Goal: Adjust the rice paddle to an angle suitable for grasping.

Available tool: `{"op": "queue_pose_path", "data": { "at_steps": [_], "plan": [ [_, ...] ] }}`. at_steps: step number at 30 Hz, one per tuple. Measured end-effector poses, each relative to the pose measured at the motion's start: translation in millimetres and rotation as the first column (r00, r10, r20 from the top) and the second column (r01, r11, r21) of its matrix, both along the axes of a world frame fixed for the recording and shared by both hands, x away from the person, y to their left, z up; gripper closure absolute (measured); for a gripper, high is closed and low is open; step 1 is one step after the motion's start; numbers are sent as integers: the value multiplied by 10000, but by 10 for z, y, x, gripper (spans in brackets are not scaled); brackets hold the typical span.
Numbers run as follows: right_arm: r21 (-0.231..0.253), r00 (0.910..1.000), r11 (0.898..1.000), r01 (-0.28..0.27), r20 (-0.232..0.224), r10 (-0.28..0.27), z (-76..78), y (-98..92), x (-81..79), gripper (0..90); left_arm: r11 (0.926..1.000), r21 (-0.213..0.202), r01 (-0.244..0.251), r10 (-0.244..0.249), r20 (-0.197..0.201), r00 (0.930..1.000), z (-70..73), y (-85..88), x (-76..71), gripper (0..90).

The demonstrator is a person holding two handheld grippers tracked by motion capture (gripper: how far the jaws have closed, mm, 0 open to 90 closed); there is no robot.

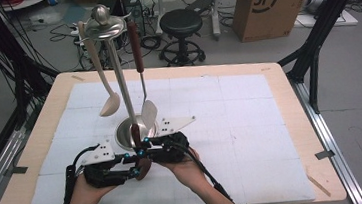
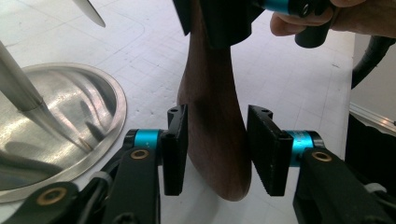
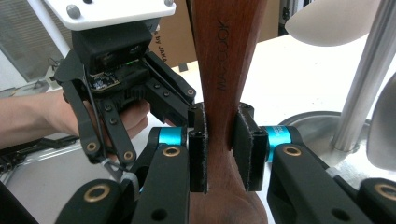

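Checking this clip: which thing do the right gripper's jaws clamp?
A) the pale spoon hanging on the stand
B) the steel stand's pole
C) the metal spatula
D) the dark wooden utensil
D: in the right gripper view, the right gripper has both pads pressed on the dark wooden utensil.

- "MAXCOOK" is stamped lengthwise along the handle of the brown wooden utensil (image 3: pixel 224 70); the letters read running down the handle in the right gripper view.
- "SF" in large dark letters, partly ringed, is printed on the side of the cardboard box (image 1: pixel 272 3) standing on the floor beyond the table in the high view.
- "by JAKA" in small dark print shows on brown cardboard (image 3: pixel 175 32) in the background of the right gripper view, read sideways; the start of the line is hidden.
- A white label on the box top: print too small to read.
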State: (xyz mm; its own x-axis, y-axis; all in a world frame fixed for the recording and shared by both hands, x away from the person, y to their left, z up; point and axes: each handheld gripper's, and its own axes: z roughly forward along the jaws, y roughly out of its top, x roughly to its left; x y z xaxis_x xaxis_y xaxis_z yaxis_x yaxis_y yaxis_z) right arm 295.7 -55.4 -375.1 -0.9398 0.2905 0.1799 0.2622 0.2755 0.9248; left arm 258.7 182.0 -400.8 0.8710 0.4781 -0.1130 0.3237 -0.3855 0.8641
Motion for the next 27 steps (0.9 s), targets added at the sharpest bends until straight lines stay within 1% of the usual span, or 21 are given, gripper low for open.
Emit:
{"op": "queue_pose_path", "data": {
  "at_steps": [1, 5, 7, 8, 10, 12, 16, 18, 20, 22, 27],
  "plan": [
    [-38, 10000, 10000, 38, 83, -38, 3, -6, -1, 764, 10000, 9, 12, -12, 6, 10000, 1, 9, 4, 632],
    [-60, 9999, 10000, 42, 117, -41, 6, -31, -13, 761, 9999, -130, -104, 104, -9, 9999, 1, 36, 6, 670],
    [-77, 9999, 9999, 71, 81, -70, 6, -51, -13, 759, 9996, -238, -161, 161, -23, 9999, 4, 50, 9, 701],
    [-73, 9999, 9999, 76, 67, -75, 5, -57, -12, 759, 9996, -221, -159, 159, 11, 9999, 6, 62, 15, 715],
    [-67, 10000, 9999, 75, 9, -75, 2, -65, -14, 758, 9994, -290, -191, 189, -74, 9998, 4, 65, 18, 722],
    [-52, 10000, 10000, 70, 12, -70, -2, -65, -10, 757, 9996, -238, -170, 170, -32, 9999, 5, 66, 18, 731],
    [23, 9999, 9999, -144, 32, 144, -14, -71, 14, 750, 9994, -225, -271, 272, 41, 9996, 4, 82, 20, 737],
    [76, 9996, 9995, -292, 45, 291, -23, -72, 30, 748, 9994, -247, -231, 231, -11, 9997, 0, 98, 28, 737],
    [95, 9992, 9992, -394, 68, 394, -28, -67, 40, 744, 9989, -274, -385, 384, -27, 9993, -4, 112, 35, 734],
    [68, 9989, 9989, -473, 69, 472, -35, -58, 44, 745, 9988, -212, -446, 445, -67, 9990, -13, 127, 48, 725],
    [-19, 9985, 9989, -473, 266, 473, -42, -33, 34, 754, 9984, -65, -570, 570, -45, 9984, -22, 131, 60, 716]
  ]
}}
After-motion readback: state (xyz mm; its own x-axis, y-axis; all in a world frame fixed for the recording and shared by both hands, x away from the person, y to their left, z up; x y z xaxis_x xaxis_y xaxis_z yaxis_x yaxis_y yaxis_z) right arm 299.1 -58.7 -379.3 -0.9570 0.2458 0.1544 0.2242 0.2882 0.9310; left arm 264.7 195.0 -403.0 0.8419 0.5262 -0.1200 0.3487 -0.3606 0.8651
